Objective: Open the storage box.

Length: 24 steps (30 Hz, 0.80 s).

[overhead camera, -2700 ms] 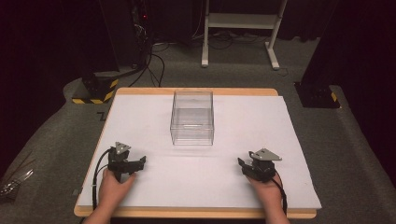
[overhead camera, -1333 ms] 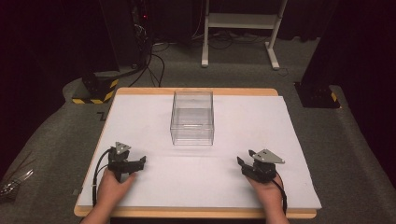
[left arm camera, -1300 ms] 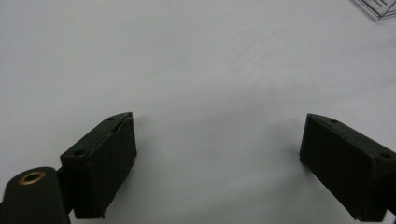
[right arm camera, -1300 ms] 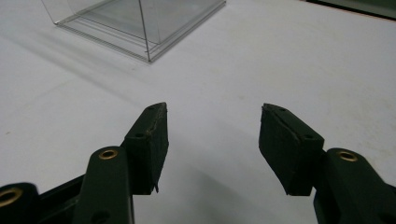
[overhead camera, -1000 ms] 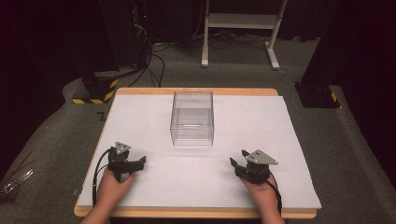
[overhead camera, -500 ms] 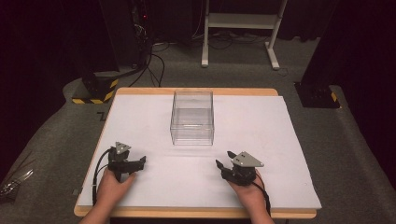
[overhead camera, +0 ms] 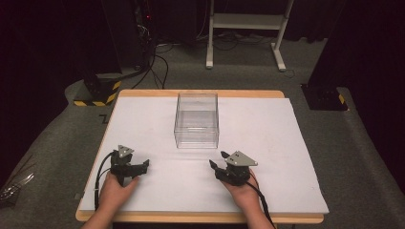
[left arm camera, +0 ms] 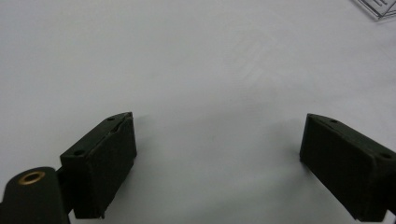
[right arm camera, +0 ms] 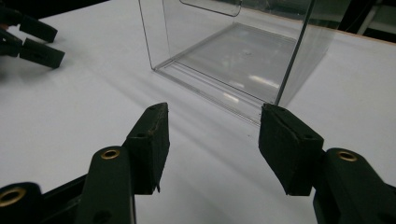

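A clear plastic box [overhead camera: 197, 120] stands upright, open at the top and empty, on the white table cover [overhead camera: 286, 157], at about mid-width and toward the far half of it. The right gripper [overhead camera: 213, 165] rests on the cover on the person's side of the box, near its front right corner but apart from it; its jaws stand spread with nothing between them. In the right gripper view the box [right arm camera: 233, 51] lies straight ahead and slightly to the right of that gripper [right arm camera: 212, 140], with one vertical corner edge in line with the right-hand jaw. The left gripper [overhead camera: 144, 163] lies well to the left of the box and farther from it, jaws likewise parted and empty; in the left gripper view a bare stretch of cover lies ahead of it [left arm camera: 217, 154] and just a corner of the box [left arm camera: 377, 7] shows at the upper right. The box is roughly square in plan, with no marked long axis. Judgement: the right gripper is the nearer and is aimed at the box, so a short forward reach to the near wall or corner appears to be the coming move.
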Each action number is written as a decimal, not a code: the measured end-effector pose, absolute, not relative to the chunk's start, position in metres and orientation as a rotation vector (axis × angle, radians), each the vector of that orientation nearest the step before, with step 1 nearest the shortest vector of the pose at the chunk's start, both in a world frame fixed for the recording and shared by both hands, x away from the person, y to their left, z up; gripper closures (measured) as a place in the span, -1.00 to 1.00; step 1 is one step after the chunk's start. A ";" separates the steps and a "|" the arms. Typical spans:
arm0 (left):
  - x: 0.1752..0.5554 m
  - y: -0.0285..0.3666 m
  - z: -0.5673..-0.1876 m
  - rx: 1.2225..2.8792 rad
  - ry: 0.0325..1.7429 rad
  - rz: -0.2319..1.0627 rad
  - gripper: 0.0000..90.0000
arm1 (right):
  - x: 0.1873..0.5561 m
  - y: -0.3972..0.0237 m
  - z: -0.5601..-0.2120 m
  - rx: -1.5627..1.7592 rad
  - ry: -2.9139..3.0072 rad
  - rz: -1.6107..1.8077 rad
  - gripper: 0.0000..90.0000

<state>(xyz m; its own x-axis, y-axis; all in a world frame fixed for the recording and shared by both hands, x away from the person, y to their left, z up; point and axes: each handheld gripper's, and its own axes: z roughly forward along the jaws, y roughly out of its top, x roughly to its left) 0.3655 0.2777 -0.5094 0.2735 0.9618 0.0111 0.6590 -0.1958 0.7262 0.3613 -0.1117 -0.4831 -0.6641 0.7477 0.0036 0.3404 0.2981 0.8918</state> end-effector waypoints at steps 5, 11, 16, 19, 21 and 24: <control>0.365 0.278 -0.509 1.936 1.456 0.640 -0.75 | 0.373 -0.103 -0.486 0.992 2.166 1.340 0.02; 0.365 0.278 -0.509 1.937 1.456 0.639 -0.75 | 0.381 -0.098 -0.485 1.009 2.170 1.322 0.05; 0.365 0.278 -0.509 1.937 1.456 0.641 -0.75 | 0.387 -0.095 -0.483 1.021 2.188 1.322 0.00; 0.366 0.278 -0.509 1.937 1.456 0.640 -0.75 | 0.390 -0.093 -0.482 1.025 2.196 1.318 0.01; 0.366 0.278 -0.509 1.938 1.455 0.641 -0.75 | 0.393 -0.092 -0.481 1.028 2.200 1.331 0.01; 0.365 0.278 -0.509 1.937 1.456 0.641 -0.75 | 0.396 -0.090 -0.478 1.033 2.199 1.349 0.02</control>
